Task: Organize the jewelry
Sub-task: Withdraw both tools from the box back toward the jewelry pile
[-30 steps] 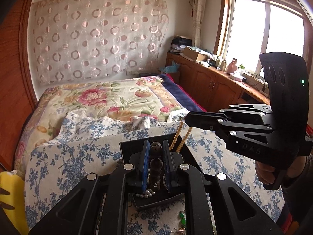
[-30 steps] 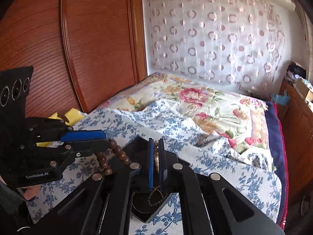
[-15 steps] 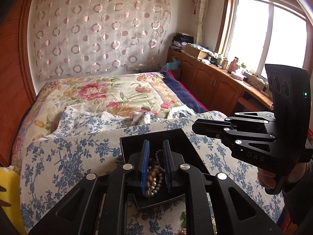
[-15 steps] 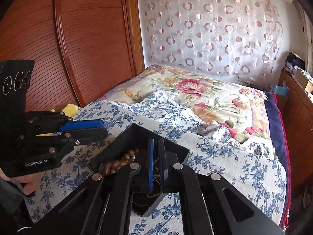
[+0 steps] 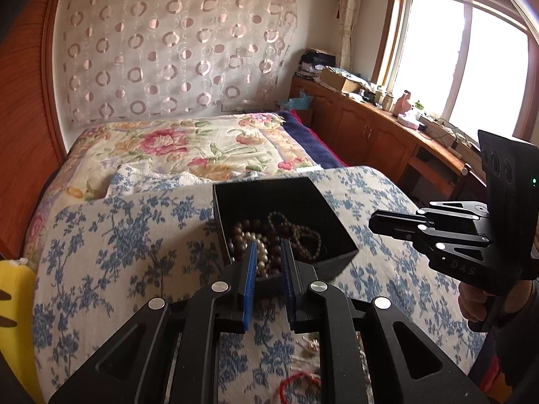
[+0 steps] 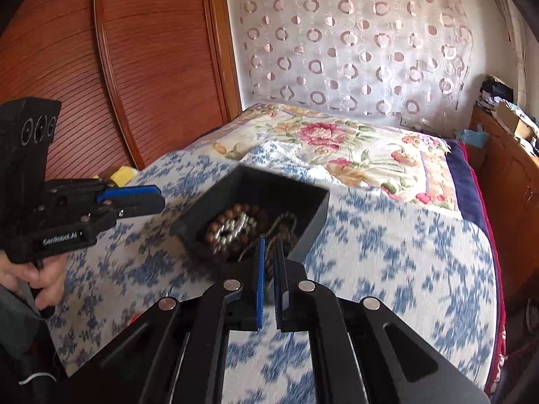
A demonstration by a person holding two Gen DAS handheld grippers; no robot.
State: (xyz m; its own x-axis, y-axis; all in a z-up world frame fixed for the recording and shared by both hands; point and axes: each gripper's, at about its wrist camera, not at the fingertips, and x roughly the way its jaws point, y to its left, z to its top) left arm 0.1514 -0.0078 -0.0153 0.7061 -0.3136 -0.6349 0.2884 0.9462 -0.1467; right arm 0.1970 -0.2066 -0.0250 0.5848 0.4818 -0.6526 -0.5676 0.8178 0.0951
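A black open box (image 5: 303, 198) (image 6: 313, 208) sits on the blue-flowered cloth on the bed. Inside lie a brown bead bracelet (image 5: 242, 229) (image 6: 229, 217), a pearl strand (image 5: 261, 252) (image 6: 232, 229) and a thin dark bead chain (image 5: 303, 232) (image 6: 286, 222). My left gripper (image 5: 266, 249) is partly open and empty, above the box's near edge. My right gripper (image 6: 268, 244) is nearly shut with a narrow gap and empty, above the box's near side; it also shows in the left wrist view (image 5: 380, 224).
Loose jewelry lies on the cloth near me: a red cord bracelet (image 5: 299, 382) and small pieces (image 5: 308, 341). A yellow object (image 5: 13, 289) lies at the left. A wooden wardrobe (image 6: 101, 67) stands on the left, cabinets (image 5: 370, 134) under the window on the right.
Both grippers let go of their beads, which now lie in the box, and pulled back and up. The left jaws opened wider.
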